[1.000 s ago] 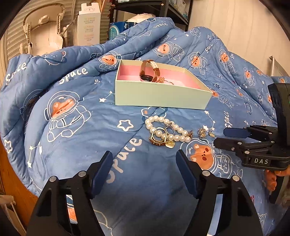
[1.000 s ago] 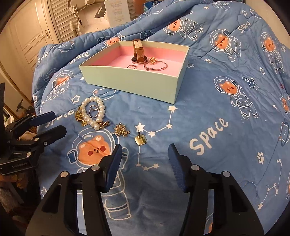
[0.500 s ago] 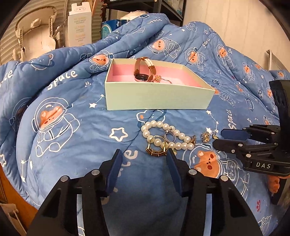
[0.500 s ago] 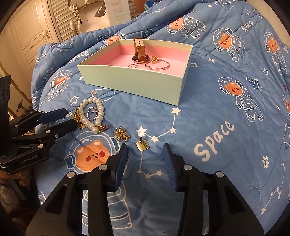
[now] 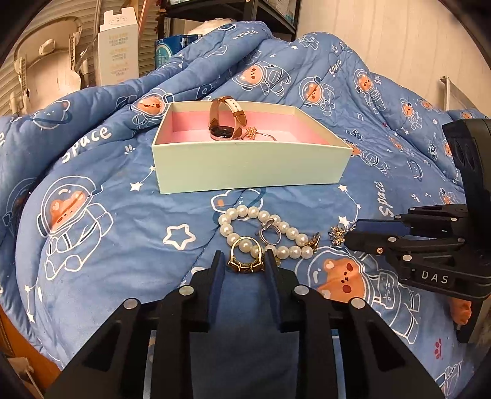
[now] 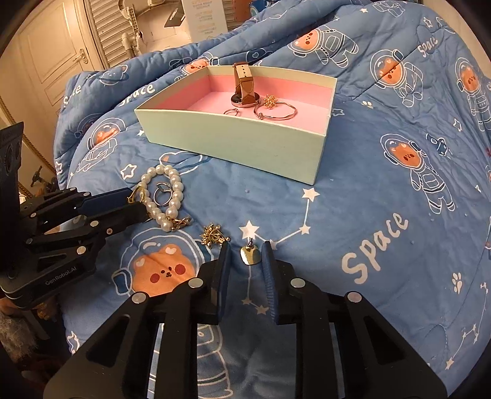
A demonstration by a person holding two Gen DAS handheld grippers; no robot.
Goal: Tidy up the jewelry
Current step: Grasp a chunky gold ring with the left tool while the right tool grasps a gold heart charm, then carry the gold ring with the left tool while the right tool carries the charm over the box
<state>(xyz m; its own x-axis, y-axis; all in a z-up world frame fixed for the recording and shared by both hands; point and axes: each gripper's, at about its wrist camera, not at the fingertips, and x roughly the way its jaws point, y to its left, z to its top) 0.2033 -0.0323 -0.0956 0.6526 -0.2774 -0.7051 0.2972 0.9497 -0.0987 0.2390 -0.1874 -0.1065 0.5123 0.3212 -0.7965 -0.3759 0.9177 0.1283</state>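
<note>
A pale green box (image 5: 245, 165) with a pink inside lies on the blue quilt; it holds a brown-strap watch (image 5: 225, 118), a thin bangle (image 6: 276, 110) and small rings. In front lie a pearl bracelet (image 5: 264, 230), a silver ring (image 5: 270, 233), a gold ring (image 5: 245, 261), a gold flower charm (image 6: 213, 234) and a square gold earring (image 6: 251, 254). My left gripper (image 5: 244, 265) has its fingers closed in around the gold ring. My right gripper (image 6: 245, 256) has its fingers close on either side of the earring.
The quilt (image 6: 383, 199) is soft and uneven, rising in folds behind the box. A white carton (image 5: 118, 52) and a shelf stand beyond it. A white louvred door (image 6: 101, 27) is at the far left of the right wrist view.
Both grippers moved forward and down to the jewelry and narrowed. The left fingers closed in around the gold ring, the right fingers around the square earring.
</note>
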